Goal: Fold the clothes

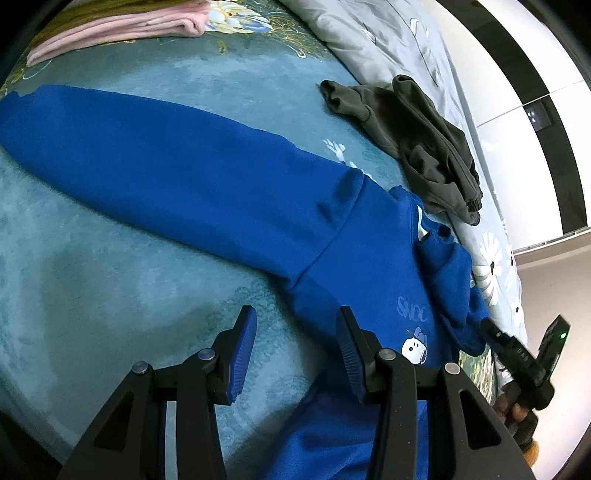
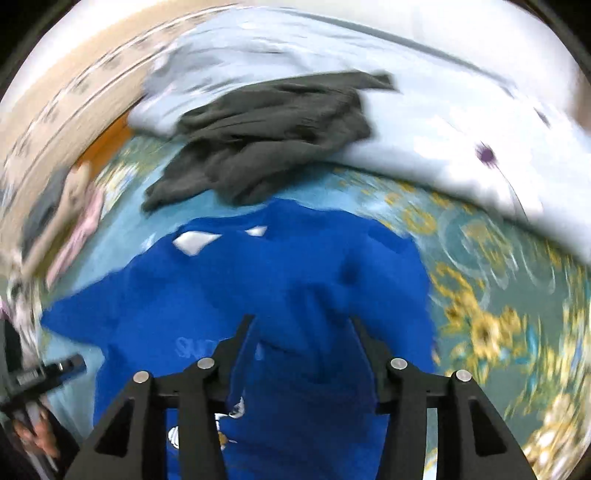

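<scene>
A blue sweatshirt point(image 1: 207, 177) with a small Snoopy print lies flat on the teal bed cover point(image 1: 92, 277), its left sleeve stretched out to the upper left. My left gripper point(image 1: 295, 350) is open and empty, just above the sweatshirt's side below the armpit. In the blurred right wrist view my right gripper point(image 2: 301, 354) is open above the blue sweatshirt point(image 2: 295, 288), whose right side looks folded over the body. The right gripper also shows in the left wrist view point(image 1: 524, 354) at the sweatshirt's far edge.
A crumpled dark grey garment point(image 1: 421, 144) lies beyond the collar, also seen in the right wrist view point(image 2: 266, 136). Folded pink clothes point(image 1: 122, 26) are stacked at the far left. A grey floral duvet point(image 1: 399, 40) is bunched along the bed's far side.
</scene>
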Demonstrator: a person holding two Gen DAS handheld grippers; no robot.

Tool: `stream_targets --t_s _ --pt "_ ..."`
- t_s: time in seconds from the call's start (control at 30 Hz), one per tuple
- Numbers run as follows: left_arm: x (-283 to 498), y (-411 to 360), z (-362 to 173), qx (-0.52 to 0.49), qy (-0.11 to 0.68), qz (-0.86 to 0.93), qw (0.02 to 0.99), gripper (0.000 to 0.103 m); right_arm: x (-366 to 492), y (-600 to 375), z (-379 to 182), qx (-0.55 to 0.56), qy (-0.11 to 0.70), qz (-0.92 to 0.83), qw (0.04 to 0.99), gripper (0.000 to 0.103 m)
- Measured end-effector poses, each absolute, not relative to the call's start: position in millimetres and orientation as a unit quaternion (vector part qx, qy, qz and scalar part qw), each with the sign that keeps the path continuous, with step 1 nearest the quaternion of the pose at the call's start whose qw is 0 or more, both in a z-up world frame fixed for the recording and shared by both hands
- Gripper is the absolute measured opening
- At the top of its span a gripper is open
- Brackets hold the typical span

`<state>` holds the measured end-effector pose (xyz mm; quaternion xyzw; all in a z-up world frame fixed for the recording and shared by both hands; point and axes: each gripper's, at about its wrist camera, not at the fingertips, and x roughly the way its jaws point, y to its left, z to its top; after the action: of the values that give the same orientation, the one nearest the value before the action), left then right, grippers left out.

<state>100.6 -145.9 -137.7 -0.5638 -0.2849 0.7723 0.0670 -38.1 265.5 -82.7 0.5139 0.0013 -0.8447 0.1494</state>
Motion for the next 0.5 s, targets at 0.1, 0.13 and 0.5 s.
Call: stream_targets --t_s 0.1,0.13,0.5 --pt "101 -147 -137 -0.562 -0.287 0.773 0.064 0.046 -44 208 -90 0.501 0.082 -0.837 0.206 0.054" --pt "101 -148 -137 -0.561 -0.288 0.774 0.062 0.046 -41 192 -94 0.495 0.110 -0.834 0.217 0.054" --pt "105 -160 -135 -0.555 -0.301 0.774 0.045 0.046 -73 183 -136 0.513 0.214 -0.819 0.144 0.009"
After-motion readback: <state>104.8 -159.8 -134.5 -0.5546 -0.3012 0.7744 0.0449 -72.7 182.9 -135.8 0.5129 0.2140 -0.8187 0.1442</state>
